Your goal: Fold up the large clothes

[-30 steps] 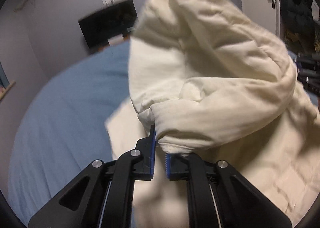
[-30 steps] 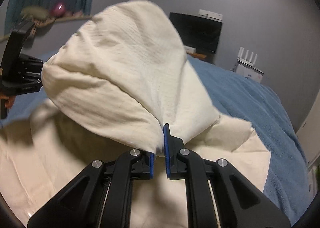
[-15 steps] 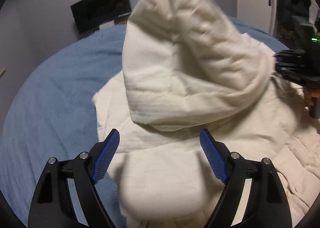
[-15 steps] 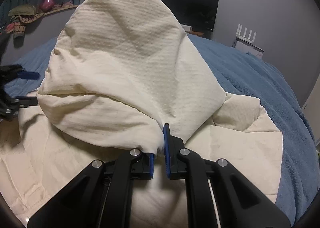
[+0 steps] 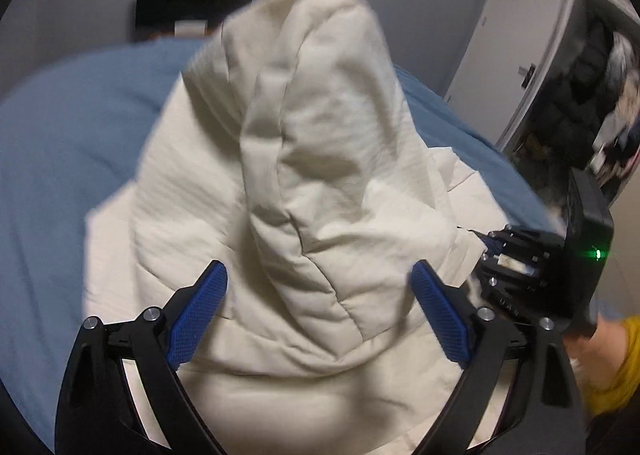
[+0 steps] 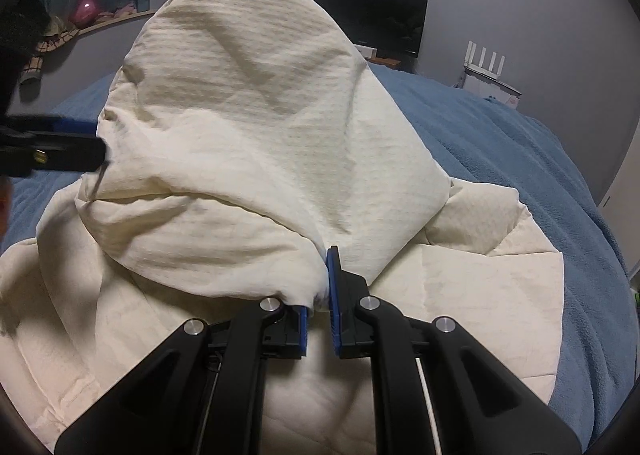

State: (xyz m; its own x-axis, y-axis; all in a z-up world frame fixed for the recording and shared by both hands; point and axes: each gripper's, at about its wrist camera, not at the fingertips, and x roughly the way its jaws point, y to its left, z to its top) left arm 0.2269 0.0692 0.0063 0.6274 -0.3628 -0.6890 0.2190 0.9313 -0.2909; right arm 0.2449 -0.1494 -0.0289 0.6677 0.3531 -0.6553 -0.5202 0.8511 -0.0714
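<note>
A large cream quilted garment [image 5: 320, 175] lies on a blue bed [image 5: 72, 143], with one part raised into a tall peak. My left gripper [image 5: 320, 291] is open, its blue pads either side of the peak's base, holding nothing. My right gripper [image 6: 320, 295] is shut on an edge of the cream garment [image 6: 256, 143] and holds that part up above the flat layer. The right gripper also shows at the right of the left wrist view [image 5: 532, 259]. The left gripper shows as a dark shape at the left edge of the right wrist view [image 6: 48, 147].
The blue bed [image 6: 520, 175] stretches around the garment. A dark monitor [image 6: 370, 17] and a white router [image 6: 486, 71] stand by the grey far wall. A shelf with a pink lamp [image 6: 86, 11] is at the left. A white door [image 5: 504, 35] and an open wardrobe [image 5: 592, 67] are at the right.
My left gripper has let go of the garment and opened wide. The raised fold has sunk lower toward the bed. My right gripper has kept its hold.
</note>
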